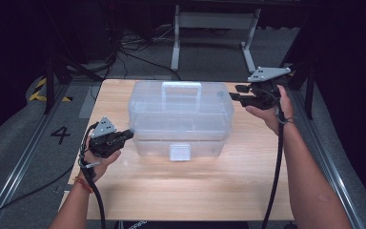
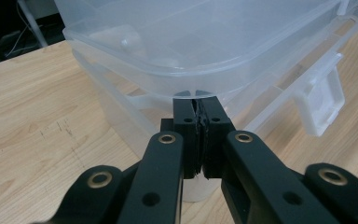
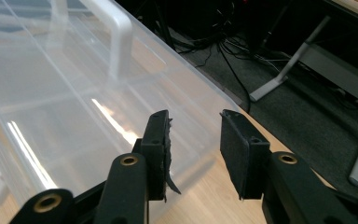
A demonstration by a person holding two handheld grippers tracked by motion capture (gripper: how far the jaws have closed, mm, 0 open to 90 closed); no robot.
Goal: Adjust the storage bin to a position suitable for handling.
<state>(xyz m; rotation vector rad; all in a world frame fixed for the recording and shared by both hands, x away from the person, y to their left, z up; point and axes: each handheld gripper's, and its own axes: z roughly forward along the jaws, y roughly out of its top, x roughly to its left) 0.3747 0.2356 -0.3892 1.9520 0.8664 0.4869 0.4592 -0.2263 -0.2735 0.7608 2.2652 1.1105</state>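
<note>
The left gripper, clenched empty, nosed under the lid edge as if to pry, while the right gripper hovered released beside the box.

Box sits mid-table, left gripper and right gripper flanking it

Light falls from above onto the tabletop, leaving the surrounding room nearly black. The clear box carries bright streaks of glare in the right gripper view. Its shadow on the wood is soft. Close-up black tongs look slightly blurred and underexposed.
</note>
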